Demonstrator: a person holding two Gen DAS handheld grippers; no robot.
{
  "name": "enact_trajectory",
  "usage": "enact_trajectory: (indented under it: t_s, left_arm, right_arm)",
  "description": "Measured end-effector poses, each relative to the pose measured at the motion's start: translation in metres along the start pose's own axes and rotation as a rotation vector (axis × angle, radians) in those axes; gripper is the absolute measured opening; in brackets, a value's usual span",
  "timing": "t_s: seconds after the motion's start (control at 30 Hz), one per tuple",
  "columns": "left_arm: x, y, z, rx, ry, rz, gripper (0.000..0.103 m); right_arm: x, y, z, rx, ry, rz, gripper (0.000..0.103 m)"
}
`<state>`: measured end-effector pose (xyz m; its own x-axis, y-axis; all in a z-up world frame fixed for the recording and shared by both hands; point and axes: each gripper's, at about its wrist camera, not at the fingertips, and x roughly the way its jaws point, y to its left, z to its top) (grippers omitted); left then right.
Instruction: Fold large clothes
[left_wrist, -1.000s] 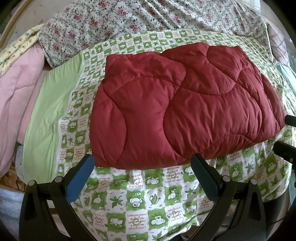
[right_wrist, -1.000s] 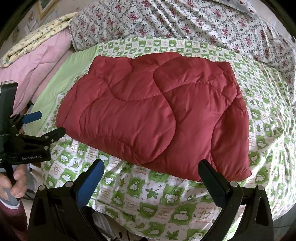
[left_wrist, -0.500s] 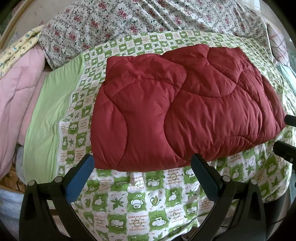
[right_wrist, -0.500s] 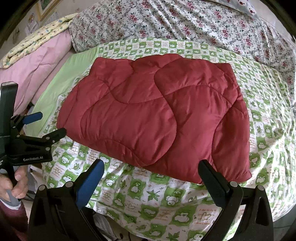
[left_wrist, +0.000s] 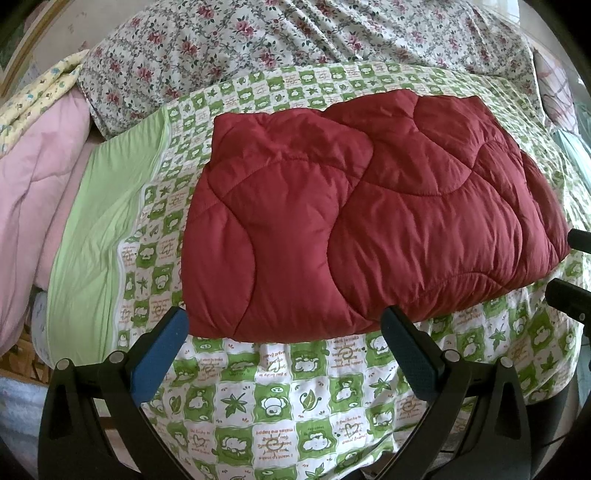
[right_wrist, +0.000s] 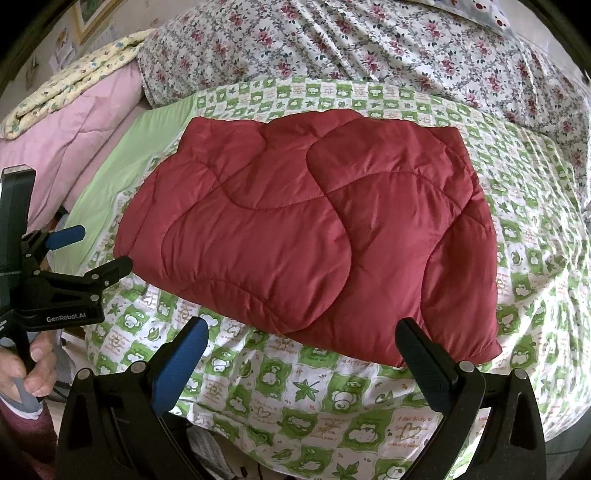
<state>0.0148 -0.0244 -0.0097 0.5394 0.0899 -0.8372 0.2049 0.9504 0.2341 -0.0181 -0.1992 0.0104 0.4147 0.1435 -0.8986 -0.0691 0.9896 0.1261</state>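
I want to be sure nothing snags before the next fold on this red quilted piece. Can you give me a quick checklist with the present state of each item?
1. Left gripper empty, jaws spread: ok.
2. Right gripper empty, jaws spread: ok.
3. Red quilted garment lies flat in a folded rectangle on the green patterned sheet: ok.
4. Near edge of the garment within reach, just beyond both sets of jaws: ok.
5. Nothing resting on top of the garment: ok.
6. Layers underneath lined up evenly: cannot tell; at the near right corner a lower layer sticks out past the top one.
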Motion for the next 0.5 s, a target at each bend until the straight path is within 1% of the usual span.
enact_trajectory:
  t_s: [0.5]
  left_arm:
    - [0.0015,-0.0002,0.0028,-0.007,-0.004,-0.019,0.103]
  right_arm:
    - [0.0026,-0.0079,0.0021,0.026,-0.010,0.007,0.102]
